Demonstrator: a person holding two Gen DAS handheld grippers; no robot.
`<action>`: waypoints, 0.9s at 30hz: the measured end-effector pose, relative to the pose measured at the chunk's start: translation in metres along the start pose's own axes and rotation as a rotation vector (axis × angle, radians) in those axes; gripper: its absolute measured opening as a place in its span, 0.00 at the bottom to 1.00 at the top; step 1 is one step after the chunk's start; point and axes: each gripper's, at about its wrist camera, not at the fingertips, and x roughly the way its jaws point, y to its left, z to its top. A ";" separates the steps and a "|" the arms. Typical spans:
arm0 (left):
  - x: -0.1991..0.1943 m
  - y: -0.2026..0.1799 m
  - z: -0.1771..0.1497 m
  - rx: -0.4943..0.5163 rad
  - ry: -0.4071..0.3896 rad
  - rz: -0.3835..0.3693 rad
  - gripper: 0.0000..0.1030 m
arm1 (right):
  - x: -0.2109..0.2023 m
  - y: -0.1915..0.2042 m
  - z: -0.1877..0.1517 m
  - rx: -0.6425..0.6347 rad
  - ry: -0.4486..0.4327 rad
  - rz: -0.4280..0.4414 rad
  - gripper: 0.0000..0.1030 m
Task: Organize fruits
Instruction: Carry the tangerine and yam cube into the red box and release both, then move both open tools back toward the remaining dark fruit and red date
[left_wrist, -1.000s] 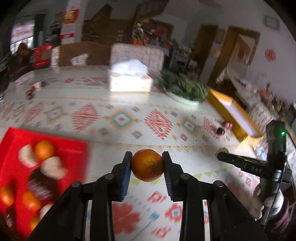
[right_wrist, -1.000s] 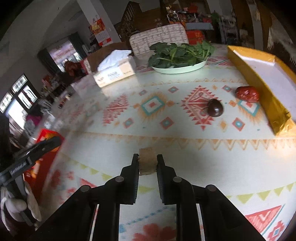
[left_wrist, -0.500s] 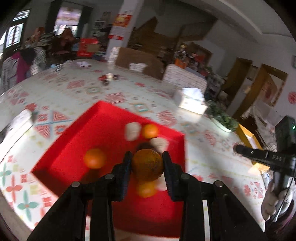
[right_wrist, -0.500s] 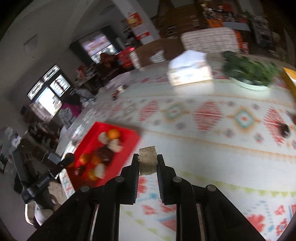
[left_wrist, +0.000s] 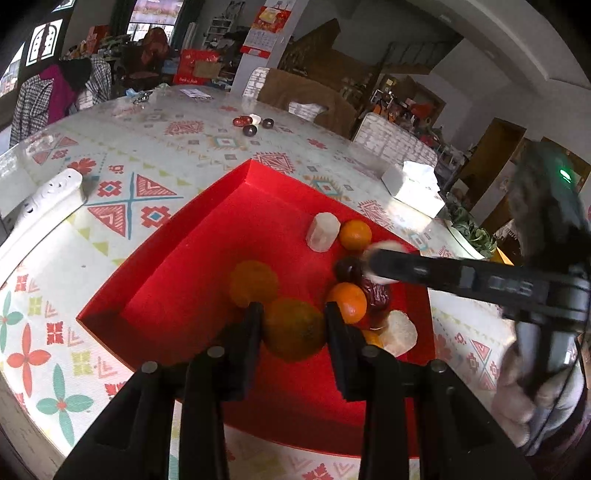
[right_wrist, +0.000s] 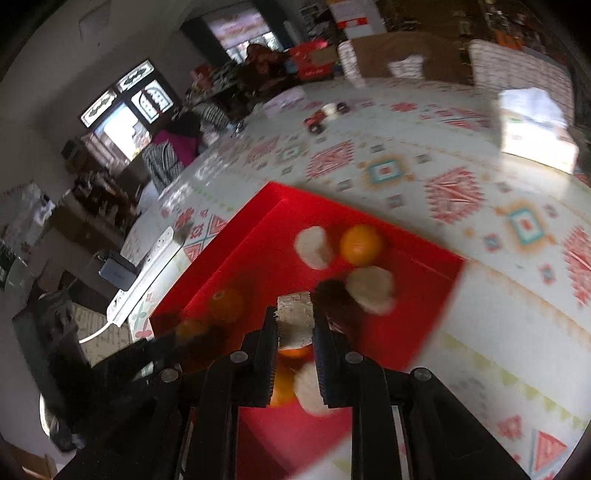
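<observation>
A red tray lies on the patterned tablecloth and holds several oranges, pale fruit chunks and dark dates. My left gripper hangs over the tray's near side, shut on an orange. A loose orange lies just beyond it. In the right wrist view, my right gripper is shut on a pale beige fruit chunk above the red tray. In the left wrist view the right gripper reaches in from the right over the pile of fruit, blurred.
A white power strip lies left of the tray near the table's edge. Beyond the tray are a tissue box, a plate of greens and a few small dark and red fruits. A gloved hand holds the right gripper.
Both grippers have swung left from the bare tablecloth to above the red tray. The left still holds the orange and the right still holds the pale chunk.
</observation>
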 end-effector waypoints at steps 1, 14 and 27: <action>-0.001 0.000 0.000 -0.004 -0.002 -0.007 0.36 | 0.009 0.004 0.003 -0.007 0.010 -0.001 0.19; -0.024 0.007 0.014 -0.071 -0.078 -0.063 0.59 | 0.021 0.013 0.012 -0.004 -0.018 0.017 0.31; -0.038 -0.046 0.012 0.030 -0.079 -0.124 0.72 | -0.057 -0.036 -0.019 0.059 -0.146 -0.055 0.35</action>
